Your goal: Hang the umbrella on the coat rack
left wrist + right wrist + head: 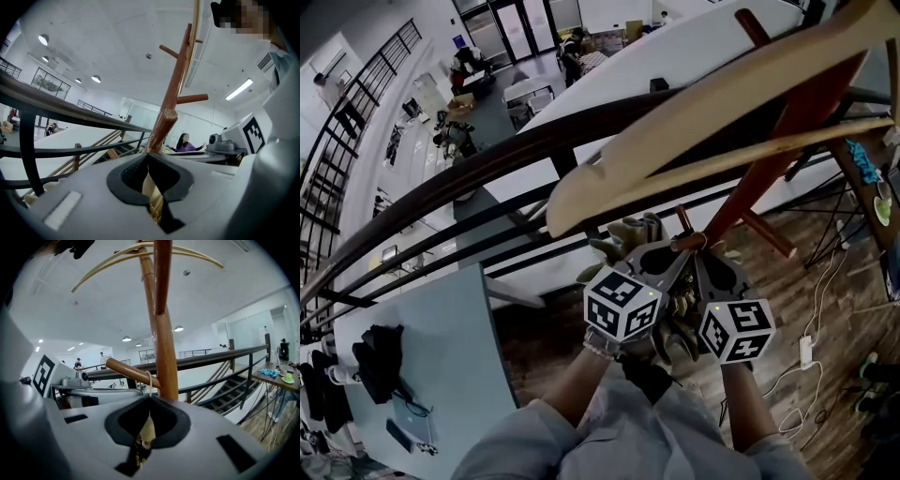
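1. Head view: the left gripper (666, 255) and the right gripper (705, 262) are side by side, almost touching, up against the rack (778, 141).
2. Their tips meet at a short peg (687, 241) low on the red-brown pole.
3. The folded umbrella (633, 232) is bunched around and under both grippers, right next to that peg.
4. A pale curved bar (694, 112) on the rack crosses above the grippers.
5. A dark rail (441, 187) runs on the far side, and a blue table (441, 328) is at the near left.
6. Left gripper view: the left gripper (149, 159) has its jaws almost closed, pinching a cream part of the umbrella (149, 185).
7. The rack (171, 98) rises just past the jaws and leans to the right, with a peg (192, 99) sticking out to the right higher up.
8. The rail (70, 110) is on the left.
9. Right gripper view: the right gripper (150, 401) has its jaws almost closed too, squeezing the cream umbrella (147, 430).
10. A thin loop (149, 380) goes up from the jaws and over a peg (129, 371), right where the peg joins the pole (164, 333).
11. The curved bar (103, 263) crosses the top of the pole.
12. The rail (211, 357) is on the right, behind the pole.
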A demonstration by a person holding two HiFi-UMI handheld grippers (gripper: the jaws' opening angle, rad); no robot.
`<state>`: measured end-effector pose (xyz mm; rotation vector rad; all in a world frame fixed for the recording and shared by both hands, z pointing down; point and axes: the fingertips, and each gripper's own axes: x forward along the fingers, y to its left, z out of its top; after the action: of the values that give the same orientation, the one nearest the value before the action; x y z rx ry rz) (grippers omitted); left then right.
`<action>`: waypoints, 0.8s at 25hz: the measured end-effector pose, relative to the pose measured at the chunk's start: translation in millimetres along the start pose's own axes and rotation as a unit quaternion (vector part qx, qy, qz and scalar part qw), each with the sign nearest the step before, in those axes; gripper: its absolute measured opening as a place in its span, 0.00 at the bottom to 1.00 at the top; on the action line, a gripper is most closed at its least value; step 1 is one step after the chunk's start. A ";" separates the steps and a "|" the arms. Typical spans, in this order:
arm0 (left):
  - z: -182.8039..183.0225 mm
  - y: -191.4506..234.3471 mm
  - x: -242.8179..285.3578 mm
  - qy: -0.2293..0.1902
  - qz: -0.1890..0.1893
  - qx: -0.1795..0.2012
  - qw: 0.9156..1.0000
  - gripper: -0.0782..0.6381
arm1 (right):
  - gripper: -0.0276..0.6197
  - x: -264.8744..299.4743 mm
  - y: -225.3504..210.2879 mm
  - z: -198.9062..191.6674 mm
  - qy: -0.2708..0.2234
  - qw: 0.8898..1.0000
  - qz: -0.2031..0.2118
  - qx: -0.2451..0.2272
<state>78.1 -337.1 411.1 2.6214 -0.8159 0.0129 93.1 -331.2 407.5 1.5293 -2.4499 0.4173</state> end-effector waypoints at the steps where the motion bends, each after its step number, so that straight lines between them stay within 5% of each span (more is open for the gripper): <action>1: -0.8 -0.3 1.7 0.001 0.000 0.000 1.000 0.12 | 0.05 0.6 -1.3 -0.7 0.001 1.000 0.000 -0.003; 20: -11.6 -0.5 15.6 0.017 0.004 0.014 1.000 0.12 | 0.05 4.0 -13.1 -11.0 -0.008 1.000 0.007 -0.017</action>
<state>92.6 -340.9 423.5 2.6366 -0.8189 0.0724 103.6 -336.1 420.7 1.5090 -2.4676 0.3664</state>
